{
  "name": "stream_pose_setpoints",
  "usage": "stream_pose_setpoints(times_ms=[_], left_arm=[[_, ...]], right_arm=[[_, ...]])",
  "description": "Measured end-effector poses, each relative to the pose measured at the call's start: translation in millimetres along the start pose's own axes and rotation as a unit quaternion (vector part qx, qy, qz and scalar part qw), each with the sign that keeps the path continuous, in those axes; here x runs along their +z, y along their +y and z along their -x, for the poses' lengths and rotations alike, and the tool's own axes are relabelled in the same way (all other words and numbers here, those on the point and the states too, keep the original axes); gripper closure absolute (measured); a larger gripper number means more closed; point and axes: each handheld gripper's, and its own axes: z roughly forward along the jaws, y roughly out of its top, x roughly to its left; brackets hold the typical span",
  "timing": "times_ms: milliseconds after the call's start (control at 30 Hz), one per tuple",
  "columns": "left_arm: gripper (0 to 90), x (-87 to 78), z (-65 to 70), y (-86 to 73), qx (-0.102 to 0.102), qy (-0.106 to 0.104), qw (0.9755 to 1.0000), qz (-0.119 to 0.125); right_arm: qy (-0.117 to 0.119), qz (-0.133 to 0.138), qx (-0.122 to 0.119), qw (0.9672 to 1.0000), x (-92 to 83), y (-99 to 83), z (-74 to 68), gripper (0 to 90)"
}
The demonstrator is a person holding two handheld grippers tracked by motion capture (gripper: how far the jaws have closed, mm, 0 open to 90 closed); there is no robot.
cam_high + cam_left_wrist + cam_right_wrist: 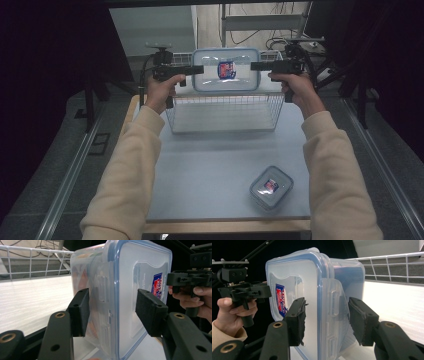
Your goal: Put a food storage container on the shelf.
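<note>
A large clear food container (226,70) with a blue-rimmed lid and a red-and-blue label is held on edge, lid toward the camera, above the back of a white wire basket (225,107). My left gripper (200,70) clamps its left side and my right gripper (254,65) its right side. In the left gripper view the two pads of the left gripper (111,312) straddle the container (125,270), one on the body, one on the lid. In the right gripper view the right gripper (325,320) pinches the container (294,272) at its side latch the same way.
A small lidded container (271,186) with the same label lies near the front right of the grey table (210,165). The wire basket sits at the table's far end. Dark curtains flank both sides, and cables and a stand lie behind.
</note>
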Motion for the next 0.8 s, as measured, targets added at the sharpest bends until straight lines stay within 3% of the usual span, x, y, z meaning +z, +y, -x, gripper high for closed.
stream_pose_setpoints(times_ms=[433, 567, 633, 667, 733, 800], left_arm=[[45.2, 10.9, -13.3, 5.3, -0.065, -0.004, 0.9978, 0.012], [40.3, 16.8, -16.9, 6.5, -0.074, 0.008, 0.9971, 0.010], [39.9, 17.9, -17.0, 6.6, -0.073, 0.018, 0.9971, 0.010], [40.0, 22.9, -17.8, 6.0, -0.062, 0.032, 0.9976, -0.001], [34.1, 25.1, -17.9, 5.5, -0.068, 0.025, 0.9974, -0.003], [32.0, 25.2, -16.0, 3.9, -0.063, 0.036, 0.9973, 0.004]], right_arm=[[-0.043, -0.004, 0.047, 0.9980, 8.7, 9.8, 2.8, 46.8], [-0.062, -0.004, 0.067, 0.9959, 14.2, 10.5, 3.5, 44.8], [-0.080, -0.001, 0.069, 0.9944, 16.4, 9.7, 3.4, 44.7], [-0.086, 0.002, 0.069, 0.9939, 17.9, 8.7, 3.5, 44.6], [-0.093, 0.006, 0.072, 0.9930, 20.2, 6.3, 2.3, 42.8], [-0.096, 0.012, 0.072, 0.9927, 19.9, 4.2, 0.5, 42.2]])
